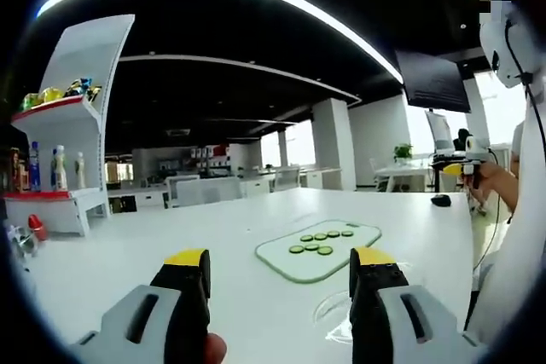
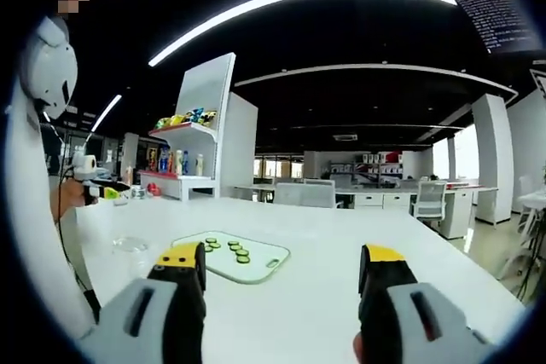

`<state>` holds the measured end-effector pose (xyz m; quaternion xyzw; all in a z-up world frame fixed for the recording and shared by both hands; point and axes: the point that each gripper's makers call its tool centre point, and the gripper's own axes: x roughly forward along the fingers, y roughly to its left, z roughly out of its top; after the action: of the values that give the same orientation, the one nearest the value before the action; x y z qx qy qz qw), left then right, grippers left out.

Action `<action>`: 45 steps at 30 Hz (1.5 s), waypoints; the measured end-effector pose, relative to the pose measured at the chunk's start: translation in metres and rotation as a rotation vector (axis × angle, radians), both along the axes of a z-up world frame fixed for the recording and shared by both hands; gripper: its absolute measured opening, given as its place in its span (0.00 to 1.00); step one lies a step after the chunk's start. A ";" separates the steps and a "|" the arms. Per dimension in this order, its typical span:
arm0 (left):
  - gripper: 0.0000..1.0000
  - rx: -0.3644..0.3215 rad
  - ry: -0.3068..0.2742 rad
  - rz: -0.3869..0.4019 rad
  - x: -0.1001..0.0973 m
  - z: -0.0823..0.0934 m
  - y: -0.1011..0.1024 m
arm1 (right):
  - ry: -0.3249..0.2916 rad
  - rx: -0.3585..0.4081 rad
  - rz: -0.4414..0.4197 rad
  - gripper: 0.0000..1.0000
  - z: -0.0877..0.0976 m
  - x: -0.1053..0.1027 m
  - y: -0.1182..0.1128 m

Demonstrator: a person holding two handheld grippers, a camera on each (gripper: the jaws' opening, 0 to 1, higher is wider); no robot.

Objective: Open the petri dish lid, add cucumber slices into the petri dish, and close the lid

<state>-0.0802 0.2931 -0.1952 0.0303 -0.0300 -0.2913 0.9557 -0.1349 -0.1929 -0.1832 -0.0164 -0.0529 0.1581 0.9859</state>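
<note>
In the left gripper view my left gripper is open over the white table, nothing between its yellow-tipped jaws. Just beyond lies a pale green cutting board carrying several cucumber slices. A clear petri dish with its lid on sits beside the right jaw. My right gripper is held up at the far right. In the right gripper view that gripper is open and empty, the board and slices lie ahead on the left, the dish further left, and the left gripper beyond it.
A white shelf unit with bottles and snack packs stands at the table's far left. A small black object lies near the far right edge. A person in white stands close beside the table. Desks and chairs stand behind.
</note>
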 end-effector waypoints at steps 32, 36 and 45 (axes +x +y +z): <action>0.66 0.002 0.008 0.029 -0.017 -0.003 0.013 | 0.016 0.002 0.033 0.70 -0.008 0.010 0.004; 0.66 0.003 0.009 0.030 -0.017 -0.003 0.013 | 0.017 -0.001 0.035 0.69 -0.008 0.009 0.005; 0.66 0.005 0.009 0.031 -0.019 -0.004 0.013 | 0.016 -0.002 0.041 0.69 -0.007 0.010 0.009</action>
<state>-0.0988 0.3061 -0.1991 0.0316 -0.0244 -0.2766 0.9601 -0.1251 -0.1834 -0.1905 -0.0148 -0.0450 0.1785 0.9828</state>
